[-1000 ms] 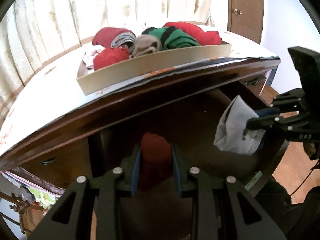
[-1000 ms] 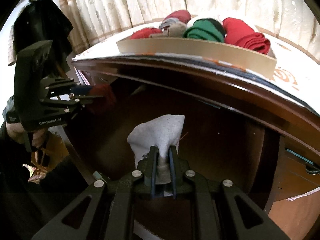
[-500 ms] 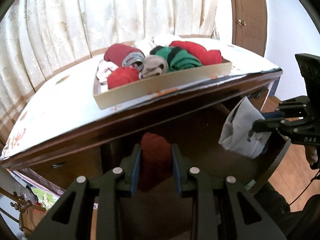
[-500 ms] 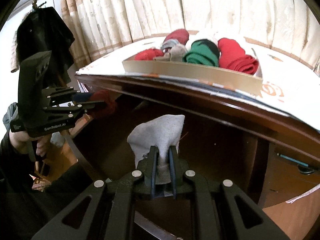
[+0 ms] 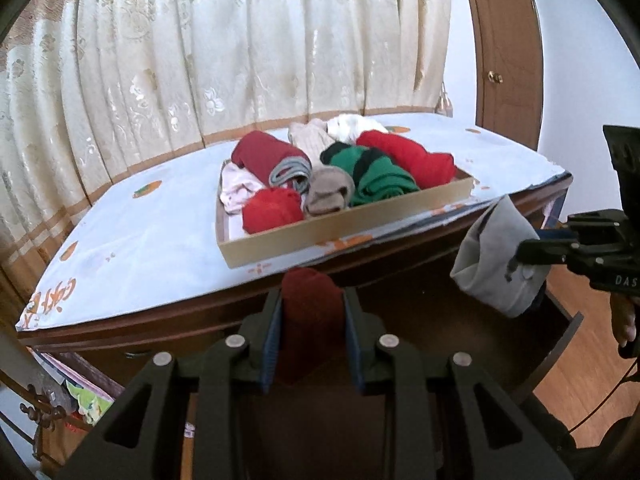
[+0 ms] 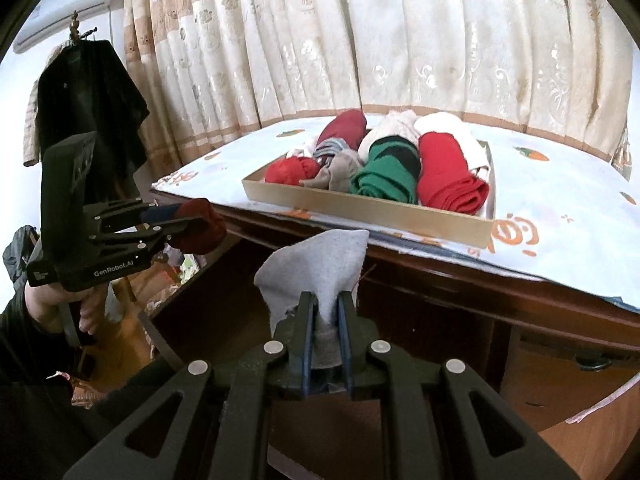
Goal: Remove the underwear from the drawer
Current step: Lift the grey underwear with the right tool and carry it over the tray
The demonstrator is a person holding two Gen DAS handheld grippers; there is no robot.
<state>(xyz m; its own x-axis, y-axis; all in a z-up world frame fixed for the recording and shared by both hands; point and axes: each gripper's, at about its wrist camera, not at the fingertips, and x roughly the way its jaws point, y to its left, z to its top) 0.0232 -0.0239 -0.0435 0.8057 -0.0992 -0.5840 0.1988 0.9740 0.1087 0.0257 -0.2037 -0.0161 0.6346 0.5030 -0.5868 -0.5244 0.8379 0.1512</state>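
Left tool (image 5: pixel 312 320) clenched on dark red underwear (image 5: pixel 310 312); right tool (image 6: pixel 325 324) clenched on grey underwear (image 6: pixel 316 268). Both held above the open drawer (image 5: pixel 560 320), below tabletop (image 5: pixel 160 232) tray (image 5: pixel 340 232). Soft, light, floppy; pinch a bunched fold.

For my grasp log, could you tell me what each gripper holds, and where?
Left gripper: dark red roll, its lower half. Right gripper: grey garment, its bunched lower end.
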